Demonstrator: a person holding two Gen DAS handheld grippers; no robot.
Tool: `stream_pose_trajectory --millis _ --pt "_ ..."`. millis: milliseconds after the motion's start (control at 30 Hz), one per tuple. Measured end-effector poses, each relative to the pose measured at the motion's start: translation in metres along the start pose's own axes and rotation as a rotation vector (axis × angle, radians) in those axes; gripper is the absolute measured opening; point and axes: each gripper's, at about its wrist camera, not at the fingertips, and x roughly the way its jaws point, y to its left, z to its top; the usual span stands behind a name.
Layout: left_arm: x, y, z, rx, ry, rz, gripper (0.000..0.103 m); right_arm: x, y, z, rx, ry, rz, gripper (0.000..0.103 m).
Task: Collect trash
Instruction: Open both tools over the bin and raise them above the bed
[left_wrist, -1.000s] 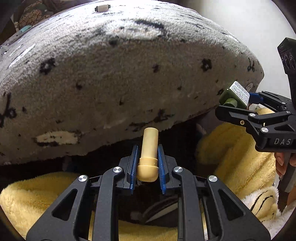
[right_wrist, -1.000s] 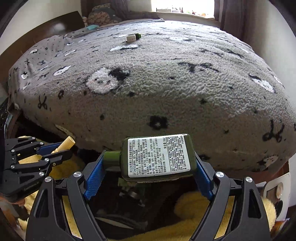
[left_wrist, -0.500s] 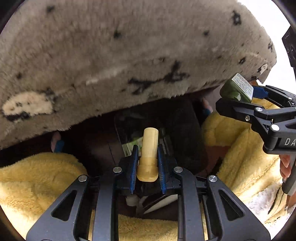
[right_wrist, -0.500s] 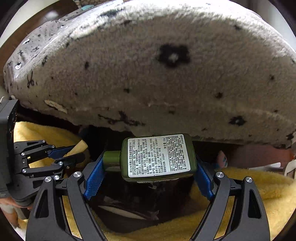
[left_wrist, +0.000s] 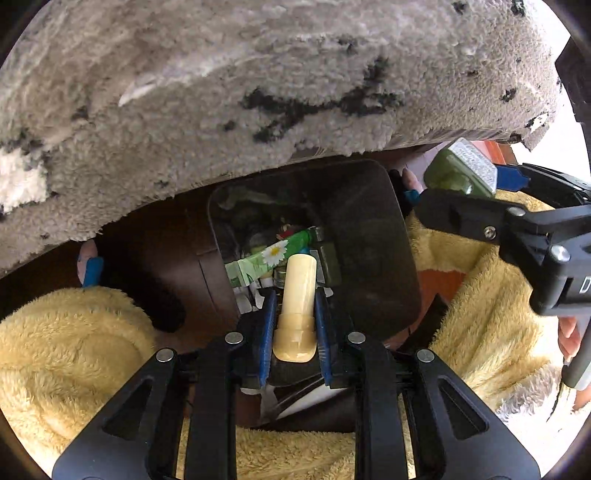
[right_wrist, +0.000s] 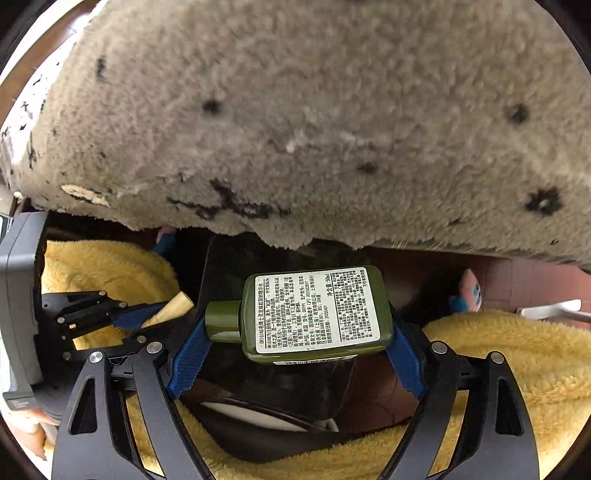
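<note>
My left gripper (left_wrist: 294, 321) is shut on a cream plastic tube (left_wrist: 297, 302) and holds it over the open dark trash bin (left_wrist: 369, 206), which holds a green daisy-print wrapper (left_wrist: 271, 254) and other trash. My right gripper (right_wrist: 295, 332) is shut on a green bottle (right_wrist: 314, 314) with a white printed label, held sideways above the bin's near side (right_wrist: 229, 258). The right gripper and bottle (left_wrist: 460, 173) also show at the right of the left wrist view. The left gripper with the tube (right_wrist: 170, 304) shows at the left of the right wrist view.
A grey fleece bed cover (left_wrist: 258, 81) with black marks overhangs the bin from above. Yellow fleece-clad legs (left_wrist: 74, 343) flank the bin on both sides (right_wrist: 517, 354). Feet in pink and blue slippers (right_wrist: 467, 291) rest on the reddish floor.
Both grippers have dropped lower and tilted down below the bed edge. The bin's inside has come into view under the cream tube and the bottle. Both grips are unchanged.
</note>
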Motion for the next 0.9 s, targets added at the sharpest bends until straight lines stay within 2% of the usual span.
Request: stream_pose_trajectory --millis 67,133,267,367,467,567,633,700,900 --pt "-0.001 0.001 0.000 -0.001 0.000 -0.005 0.028 0.004 0.000 0.001 -0.004 0.017 0.014 0.085" --pt "-0.004 0.000 0.000 -0.001 -0.007 -0.001 0.042 0.010 0.000 0.008 -0.005 0.021 0.016 0.085" --pt "-0.010 0.000 0.003 -0.012 -0.023 0.016 0.046 0.012 -0.003 0.004 -0.001 0.005 0.012 0.086" --pt "-0.019 -0.001 0.001 -0.020 -0.046 0.027 0.050 0.001 -0.007 -0.002 0.009 -0.030 0.000 0.092" --pt "-0.032 -0.005 -0.001 -0.018 -0.077 0.050 0.061 -0.005 -0.004 -0.005 0.008 -0.047 -0.004 0.093" --pt "-0.049 -0.008 -0.003 -0.013 -0.119 0.066 0.073 -0.021 -0.006 -0.010 -0.004 -0.100 -0.038 0.093" --pt "-0.061 -0.010 -0.004 -0.007 -0.153 0.078 0.086 -0.025 -0.005 -0.010 -0.009 -0.116 -0.055 0.096" --pt "-0.074 -0.012 -0.005 -0.001 -0.185 0.084 0.093 -0.032 -0.002 -0.018 -0.016 -0.141 -0.083 0.099" --pt "-0.111 -0.016 -0.006 0.008 -0.284 0.106 0.095 -0.043 0.008 -0.020 -0.018 -0.202 -0.157 0.099"
